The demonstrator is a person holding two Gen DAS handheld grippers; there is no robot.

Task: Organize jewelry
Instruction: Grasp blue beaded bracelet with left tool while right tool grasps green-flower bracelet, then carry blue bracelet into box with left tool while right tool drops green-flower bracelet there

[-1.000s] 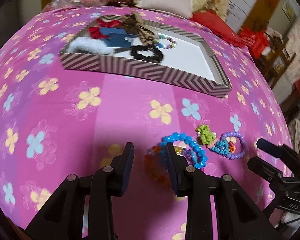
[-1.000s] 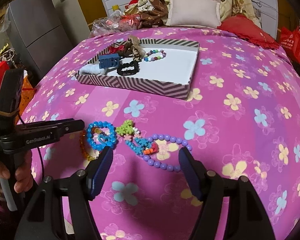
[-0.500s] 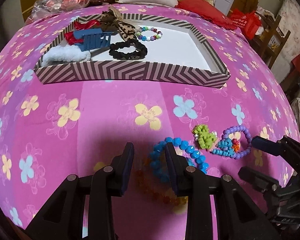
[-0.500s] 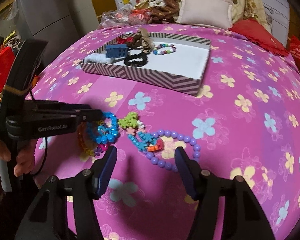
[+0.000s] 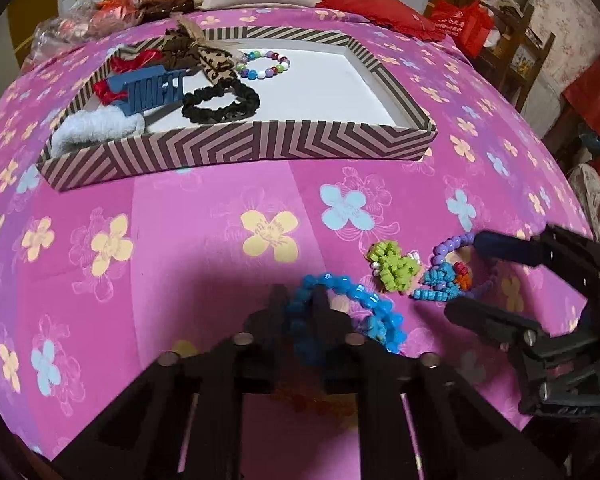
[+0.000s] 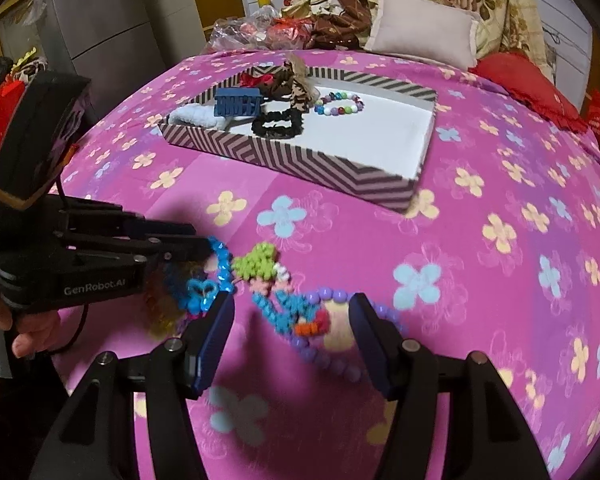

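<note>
The pink flowered bedspread [image 5: 204,240] fills both views, and the zigzag-striped tray [image 5: 236,148] sits in the upper middle of each frame. I count five pieces already in it: a pale fluffy band [image 5: 96,126], a blue comb clip [image 5: 152,90], a black scrunchie [image 5: 220,102], a brown bow [image 5: 204,54] with something red tucked behind it, and one multicoloured bead bracelet [image 5: 262,66].

Low in the frames, near the tools, a small heap waits on the cloth: a blue bead bracelet [image 5: 356,312], a purple bead bracelet [image 6: 340,332] carrying blue and orange charms, a green bead charm [image 5: 394,266] and, in shadow, what looks like an amber strand.

The step in hand seems to be the pick-up. The left gripper [image 5: 298,312] is closing, its jaws nearly together on the near arc of the blue bracelet. The right gripper [image 6: 292,320] hovers spread over the purple bracelet, straddling its charms, not yet pressing.

Next I'd expect a lift clear of the tangle, then a carry up to the tray's bare white floor at its right
</note>
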